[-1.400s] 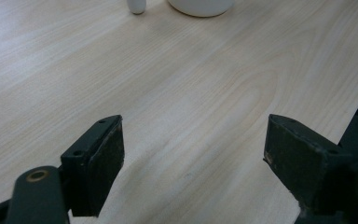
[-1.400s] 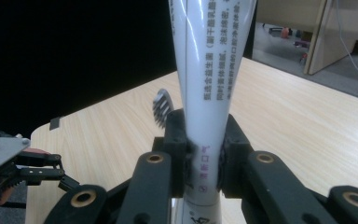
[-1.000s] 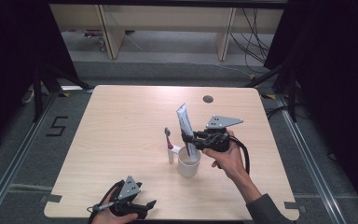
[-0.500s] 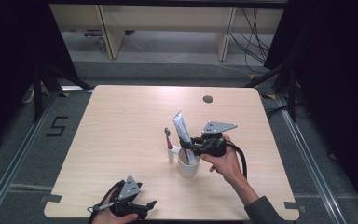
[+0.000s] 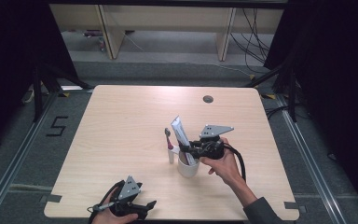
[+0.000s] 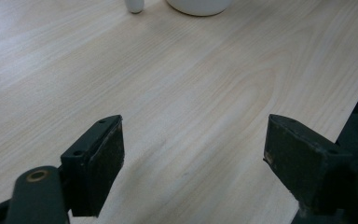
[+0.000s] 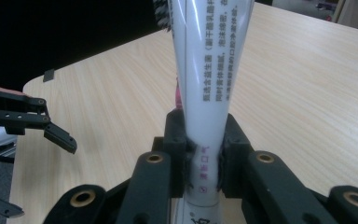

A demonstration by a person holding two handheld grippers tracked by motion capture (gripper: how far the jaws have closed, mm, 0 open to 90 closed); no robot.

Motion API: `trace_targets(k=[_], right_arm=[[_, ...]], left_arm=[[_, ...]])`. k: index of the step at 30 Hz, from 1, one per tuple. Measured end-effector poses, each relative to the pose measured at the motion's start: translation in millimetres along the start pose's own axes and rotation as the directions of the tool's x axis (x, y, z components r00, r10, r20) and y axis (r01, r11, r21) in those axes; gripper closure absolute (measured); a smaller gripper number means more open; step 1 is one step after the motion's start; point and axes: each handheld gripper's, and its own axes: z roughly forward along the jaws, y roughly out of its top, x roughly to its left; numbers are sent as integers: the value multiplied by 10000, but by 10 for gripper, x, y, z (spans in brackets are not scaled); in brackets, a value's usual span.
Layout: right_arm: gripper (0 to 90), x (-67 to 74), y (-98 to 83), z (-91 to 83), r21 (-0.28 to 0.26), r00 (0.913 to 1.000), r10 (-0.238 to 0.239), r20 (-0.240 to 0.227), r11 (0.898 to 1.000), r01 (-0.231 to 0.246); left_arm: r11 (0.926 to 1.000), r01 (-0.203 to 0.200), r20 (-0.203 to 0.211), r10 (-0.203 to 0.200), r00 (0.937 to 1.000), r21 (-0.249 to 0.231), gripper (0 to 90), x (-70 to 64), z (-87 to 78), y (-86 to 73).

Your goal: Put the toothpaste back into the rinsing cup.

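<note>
- The right gripper [image 5: 189, 150] is clenched on the tube [image 7: 208, 88], its pads squeezing it low down; the tube stands nearly upright with its lower end in the cup [image 5: 187, 166].
- Risk: the cup is light and nothing steadies it, so a sideways push from the tube could tip it or knock over the toothbrush [image 5: 168, 145] just beside it.
- Risk: the tall tube may lean on the rim and tip the cup once let go.
- I cannot tell whether the tube's end touches the cup's bottom.
- The left gripper [image 6: 193, 154] rests released at the near table [image 5: 121, 121] edge, well apart from the cup.
</note>
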Motion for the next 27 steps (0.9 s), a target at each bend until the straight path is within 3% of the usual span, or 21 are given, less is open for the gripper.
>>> trace_targets(k=[2,3,4,5,6,9,10,11,15,18,20,23,24,25,27], right_arm=[[770,-2,-12,15,18,9999,-79,-138,10000,79],[770,-2,-18,14,24,9998,-173,27,9998,173],[770,22,-29,25,32,9998,172,-135,9998,-172],[770,-5,-28,34,-63,9993,-344,-156,9994,343],[770,19,-34,15,203,10000,-79,36,9998,78],[769,14,-51,31,133,9993,-371,34,9992,371],[769,38,-56,26,187,9999,-110,-18,9998,110],[769,21,-52,23,143,9991,-420,89,9990,419],[768,39,-56,22,276,9997,-238,30,9993,237],[767,40,-55,16,345,9982,-571,174,9978,565],[767,68,-67,21,461,9997,-249,76,9986,245],[766,42,-75,16,587,9975,-671,207,9961,658],[766,52,-82,16,689,9987,-477,161,9965,465],[766,46,-88,21,654,9976,-669,197,9957,655],[765,55,-97,17,772,9976,-662,211,9949,644]], left_arm=[[10000,-1,34,1,10000,-54,196,5,8,0],[10000,4,2,-4,10000,-8,196,0,2,1],[10000,-11,-4,11,10000,7,196,-1,-1,0],[10000,-7,3,7,10000,1,196,0,0,0],[10000,3,-3,-3,10000,3,196,2,1,2],[10000,-3,-5,3,10000,0,196,-2,0,0],[10000,-11,7,11,10000,4,196,-1,1,0],[10000,18,46,-18,10000,-67,196,2,9,0],[10000,-15,-6,15,10000,18,196,-3,0,-1],[10000,-6,-2,6,10000,13,196,4,2,4],[10000,-26,62,26,10000,11,196,1,6,-3],[9997,-187,-89,188,9998,159,196,17,0,6],[9997,-186,-86,187,9998,162,196,15,-1,5],[10000,6,31,-6,10000,18,196,-3,6,-1],[9997,-180,-95,182,9998,168,196,15,3,1]])
